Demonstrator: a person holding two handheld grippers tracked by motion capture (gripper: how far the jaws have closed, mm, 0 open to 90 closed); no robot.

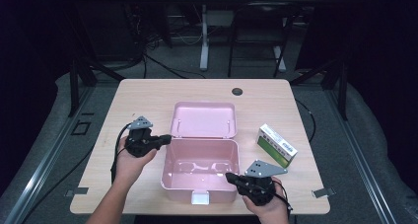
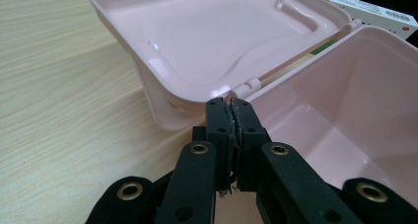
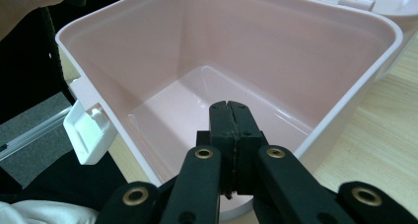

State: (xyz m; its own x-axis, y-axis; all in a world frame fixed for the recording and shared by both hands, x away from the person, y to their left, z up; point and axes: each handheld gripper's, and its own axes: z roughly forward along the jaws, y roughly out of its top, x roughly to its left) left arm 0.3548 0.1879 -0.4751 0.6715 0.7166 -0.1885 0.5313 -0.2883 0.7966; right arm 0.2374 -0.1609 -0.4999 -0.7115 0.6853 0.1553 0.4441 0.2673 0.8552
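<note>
A pink plastic box [image 1: 197,189] stands open and empty at the table's middle, its lid [image 1: 204,119] folded back behind it. My left gripper [image 1: 168,139] is shut with nothing between its jaws, and its tip sits by the box's left rear corner. In the left gripper view the shut left gripper [image 2: 232,106] points at the hinge [image 2: 246,85]. My right gripper [image 1: 229,176] is shut and empty too, at the box's right front corner. In the right gripper view the right gripper [image 3: 230,107] reaches over the rim [image 3: 345,110] above the bare floor of the box.
A green and white carton [image 1: 277,145] lies on the table right of the box; its corner [image 2: 374,9] is past the lid. A white latch [image 1: 200,198] hangs from the box's front wall. A dark grommet hole [image 1: 237,91] is near the table's far edge.
</note>
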